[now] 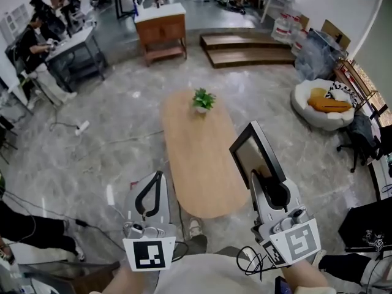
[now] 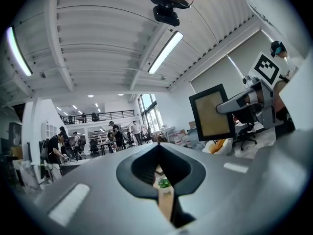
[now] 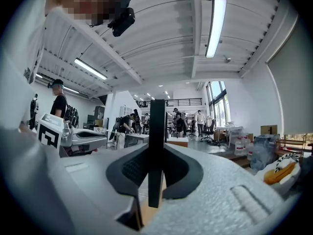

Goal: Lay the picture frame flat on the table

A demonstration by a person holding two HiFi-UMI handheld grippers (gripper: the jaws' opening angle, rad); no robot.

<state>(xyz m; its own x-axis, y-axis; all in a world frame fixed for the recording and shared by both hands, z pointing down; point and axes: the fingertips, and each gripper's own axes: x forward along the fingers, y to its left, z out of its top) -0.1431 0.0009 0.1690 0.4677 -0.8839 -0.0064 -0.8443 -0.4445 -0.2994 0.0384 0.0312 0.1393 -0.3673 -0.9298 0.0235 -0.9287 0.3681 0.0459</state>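
The picture frame [image 1: 256, 155], black-edged with a tan panel, is held upright and tilted in the air over the right edge of the oval wooden table [image 1: 202, 164]. My right gripper [image 1: 267, 182] is shut on its lower edge. In the right gripper view the frame [image 3: 157, 131] shows edge-on as a dark vertical bar between the jaws. My left gripper [image 1: 156, 179] hangs off the table's left side, shut with nothing in it. The left gripper view shows the frame [image 2: 212, 112] in the right gripper's grip, off to the right.
A small potted plant [image 1: 203, 99] stands at the table's far end. Beyond it are a wooden cabinet [image 1: 161, 32] and low wooden steps [image 1: 245, 48]. A white beanbag [image 1: 321, 103] and an office chair [image 1: 361, 136] are at the right. People work at desks at the far left.
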